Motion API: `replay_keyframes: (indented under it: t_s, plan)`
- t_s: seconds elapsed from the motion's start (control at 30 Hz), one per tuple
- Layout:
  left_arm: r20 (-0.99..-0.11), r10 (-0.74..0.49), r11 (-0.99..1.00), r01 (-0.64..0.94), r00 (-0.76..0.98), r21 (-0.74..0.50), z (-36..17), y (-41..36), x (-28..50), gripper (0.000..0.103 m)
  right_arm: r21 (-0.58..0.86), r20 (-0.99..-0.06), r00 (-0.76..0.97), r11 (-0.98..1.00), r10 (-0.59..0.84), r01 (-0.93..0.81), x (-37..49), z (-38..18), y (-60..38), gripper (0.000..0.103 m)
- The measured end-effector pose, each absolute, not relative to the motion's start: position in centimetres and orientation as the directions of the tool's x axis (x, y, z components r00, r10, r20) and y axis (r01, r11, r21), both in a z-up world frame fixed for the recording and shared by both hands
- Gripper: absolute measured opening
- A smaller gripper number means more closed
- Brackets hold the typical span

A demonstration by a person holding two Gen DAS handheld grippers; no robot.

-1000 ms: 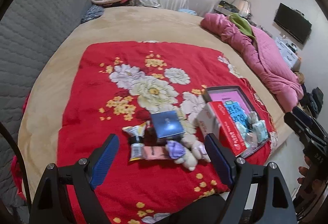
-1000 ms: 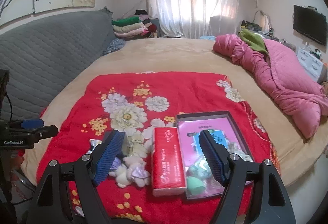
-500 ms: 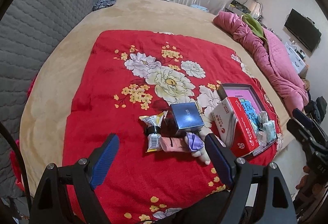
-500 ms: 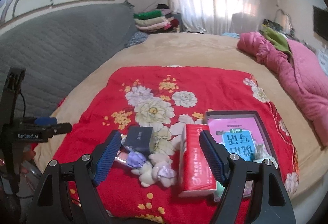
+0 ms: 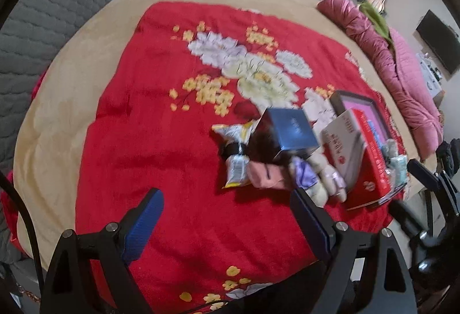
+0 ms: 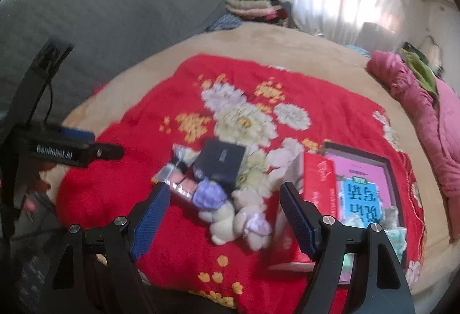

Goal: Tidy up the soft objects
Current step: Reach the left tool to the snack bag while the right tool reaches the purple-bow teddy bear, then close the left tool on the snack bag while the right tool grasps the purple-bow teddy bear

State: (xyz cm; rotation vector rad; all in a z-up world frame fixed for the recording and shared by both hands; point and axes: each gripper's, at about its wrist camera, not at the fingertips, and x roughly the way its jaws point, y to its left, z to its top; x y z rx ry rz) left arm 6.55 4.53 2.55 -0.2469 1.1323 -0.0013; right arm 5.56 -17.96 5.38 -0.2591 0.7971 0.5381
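Note:
A small cream plush toy with purple bows [image 5: 319, 179] [image 6: 238, 213] lies on the red floral blanket [image 5: 161, 124] beside a blue box [image 5: 290, 127] [image 6: 220, 161], a pink packet [image 5: 264, 176] and a snack pouch [image 5: 235, 153]. A red tissue pack [image 5: 362, 159] [image 6: 319, 184] leans on a dark tray [image 6: 389, 167] holding a pink book. My left gripper [image 5: 227, 222] is open and empty, in front of the pile. My right gripper [image 6: 224, 216] is open and empty, just above the plush toy.
The blanket covers a beige bed [image 5: 80, 61] with a grey quilted headboard [image 6: 115, 12]. A pink duvet [image 5: 402, 67] lies at the right. Folded towels [image 6: 247, 2] are stacked at the far end. The other gripper shows at each view's edge.
Both grippers have moved closer to the pile; the views are blurred with motion. The right gripper has swung left, bringing the plush toy between its fingers. Both stay open.

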Motion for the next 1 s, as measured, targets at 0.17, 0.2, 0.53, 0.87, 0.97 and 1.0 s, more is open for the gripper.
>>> replay_keyframes:
  t_s: [0.17, 0.2, 0.53, 0.87, 0.97, 1.0]
  plan:
    - [-0.911, -0.137, 0.969, -0.138, 0.389, -0.205, 0.5, 4.8, 6.9, 0.089, -0.088, -0.774, 0.549, 0.805, 0.315, -0.586, 5.8, 1.8, -15.8, 0.079]
    - [-0.915, -0.133, 0.970, -0.139, 0.381, -0.199, 0.1, 4.8, 7.1, 0.089, -0.092, -0.785, 0.538, 0.800, 0.308, -0.593, 6.0, 1.1, -15.6, 0.079]
    - [-0.936, -0.148, 0.966, -0.154, 0.320, -0.206, -2.8, 4.8, 9.5, 0.089, -0.161, -0.830, 0.500, 0.751, 0.248, -0.640, 7.6, -4.3, -13.8, 0.080]
    - [-0.952, -0.147, 0.966, -0.169, 0.268, -0.197, -5.2, 4.5, 13.2, 0.089, -0.327, -0.839, 0.525, 0.637, 0.144, -0.698, 8.1, -7.7, -11.2, 0.067]
    - [-0.954, -0.154, 0.964, -0.174, 0.258, -0.203, -6.0, 4.5, 14.4, 0.089, -0.341, -0.852, 0.510, 0.610, 0.121, -0.715, 8.4, -8.7, -10.9, 0.048]
    - [-0.955, -0.158, 0.962, -0.179, 0.253, -0.206, -6.2, 4.6, 14.7, 0.089, -0.337, -0.859, 0.499, 0.607, 0.113, -0.719, 8.6, -9.1, -10.9, 0.044]
